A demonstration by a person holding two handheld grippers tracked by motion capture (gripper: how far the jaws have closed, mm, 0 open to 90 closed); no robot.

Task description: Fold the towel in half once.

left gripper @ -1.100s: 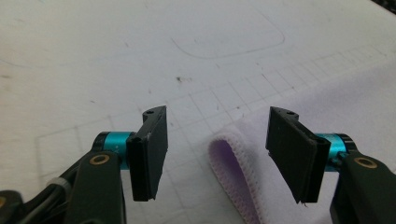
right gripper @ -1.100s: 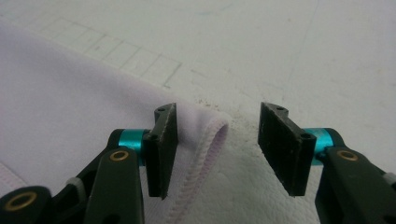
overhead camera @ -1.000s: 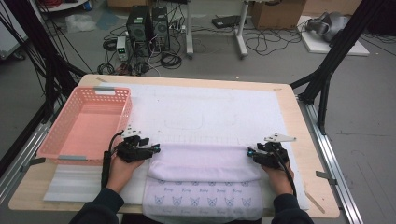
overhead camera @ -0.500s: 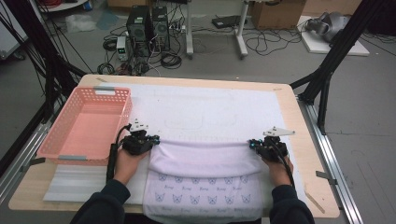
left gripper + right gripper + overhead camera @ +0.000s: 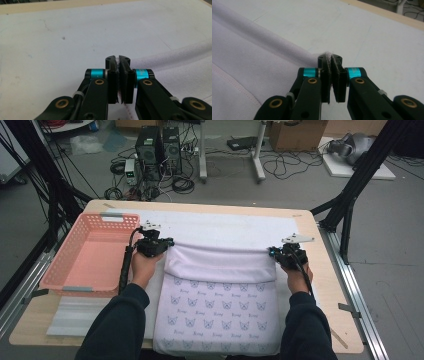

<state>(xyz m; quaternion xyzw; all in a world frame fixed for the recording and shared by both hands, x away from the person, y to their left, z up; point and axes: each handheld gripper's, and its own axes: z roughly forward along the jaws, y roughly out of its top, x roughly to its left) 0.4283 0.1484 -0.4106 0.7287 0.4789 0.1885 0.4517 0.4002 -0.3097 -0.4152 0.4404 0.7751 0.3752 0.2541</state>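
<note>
A pale lilac cloth [image 5: 220, 312] printed with small cat faces lies on the near half of the table and hangs over its front edge. Its far part is a plain, rolled-over band [image 5: 220, 262]. My left gripper [image 5: 167, 245] is shut on the band's left corner; in the left gripper view the pads [image 5: 113, 75] pinch a thin fold of cloth [image 5: 180, 67]. At the band's right corner my right gripper [image 5: 272, 252] is shut on it, and fabric [image 5: 249, 57] shows between the jaws of the gripper [image 5: 329, 58] in the right gripper view.
A pink plastic basket [image 5: 65, 252] stands at the table's left, close to my left hand. A white mat [image 5: 230, 225] covers the table beyond the cloth. A pale foam strip [image 5: 80, 317] lies at the near left. Black frame legs stand at both sides.
Both grippers have moved away from the person and a little up, carrying the cloth's plain edge with them. More of the printed surface now shows behind them.
</note>
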